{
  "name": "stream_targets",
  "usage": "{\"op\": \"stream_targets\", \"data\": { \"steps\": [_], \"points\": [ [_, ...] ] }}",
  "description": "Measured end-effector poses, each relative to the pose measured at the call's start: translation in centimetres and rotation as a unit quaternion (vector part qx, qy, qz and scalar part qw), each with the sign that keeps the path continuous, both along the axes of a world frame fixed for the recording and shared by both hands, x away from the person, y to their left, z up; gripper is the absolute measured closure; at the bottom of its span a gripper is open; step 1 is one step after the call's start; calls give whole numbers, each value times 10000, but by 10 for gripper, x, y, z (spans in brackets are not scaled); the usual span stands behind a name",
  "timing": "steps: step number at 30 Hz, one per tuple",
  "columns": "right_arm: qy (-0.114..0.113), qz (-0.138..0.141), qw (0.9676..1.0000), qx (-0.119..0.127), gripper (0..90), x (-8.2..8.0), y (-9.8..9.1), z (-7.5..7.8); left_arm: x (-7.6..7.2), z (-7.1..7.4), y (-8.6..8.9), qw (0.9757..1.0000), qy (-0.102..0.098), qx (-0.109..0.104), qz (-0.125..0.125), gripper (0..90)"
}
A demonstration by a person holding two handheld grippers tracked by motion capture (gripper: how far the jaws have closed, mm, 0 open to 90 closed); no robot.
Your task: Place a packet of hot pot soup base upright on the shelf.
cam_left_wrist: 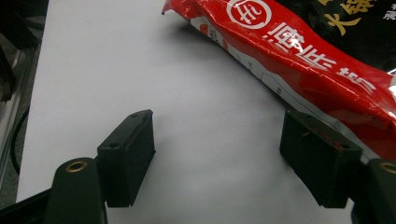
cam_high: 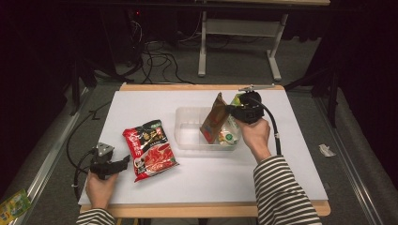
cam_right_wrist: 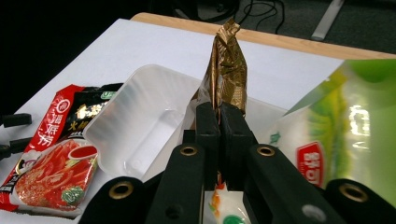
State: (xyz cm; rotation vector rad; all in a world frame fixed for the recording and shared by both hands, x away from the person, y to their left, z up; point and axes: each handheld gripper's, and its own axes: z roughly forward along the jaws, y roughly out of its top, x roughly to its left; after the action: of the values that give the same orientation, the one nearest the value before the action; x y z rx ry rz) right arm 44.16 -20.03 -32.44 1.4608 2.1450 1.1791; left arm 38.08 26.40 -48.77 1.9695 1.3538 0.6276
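Observation:
A brown foil packet stands edge-up over the clear plastic tub at the table's middle, with my right gripper shut on its edge. The right gripper view has the packet pinched between the black jaws of my right gripper. A green and white bag leans in the tub's right end. A red and black noodle packet lies flat left of the tub. My left gripper rests open at that packet's near-left edge; its own view has the red packet beside the right jaw.
The white table top has free room in front of and right of the tub. Cables and a grey table frame stand on the floor behind. A green wrapper lies on the floor at the lower left.

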Motion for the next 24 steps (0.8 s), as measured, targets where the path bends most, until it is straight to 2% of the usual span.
{"op": "stream_targets", "data": {
  "steps": [4,9,12,16,24],
  "points": [
    [-23,73,10000,24,879,2,6,-2,0,0,0,10000,-4,9,-4,264],
    [74,109,9999,31,860,4,7,-6,0,0,0,10000,-2,4,-2,265],
    [91,156,9996,238,815,6,2,-11,0,0,0,10000,1,-1,-1,264],
    [143,174,9993,288,791,6,-2,-15,0,0,0,10000,6,-7,3,265],
    [-78,225,9992,311,691,2,-5,-9,0,0,0,10000,11,-11,-2,264]
  ]
}}
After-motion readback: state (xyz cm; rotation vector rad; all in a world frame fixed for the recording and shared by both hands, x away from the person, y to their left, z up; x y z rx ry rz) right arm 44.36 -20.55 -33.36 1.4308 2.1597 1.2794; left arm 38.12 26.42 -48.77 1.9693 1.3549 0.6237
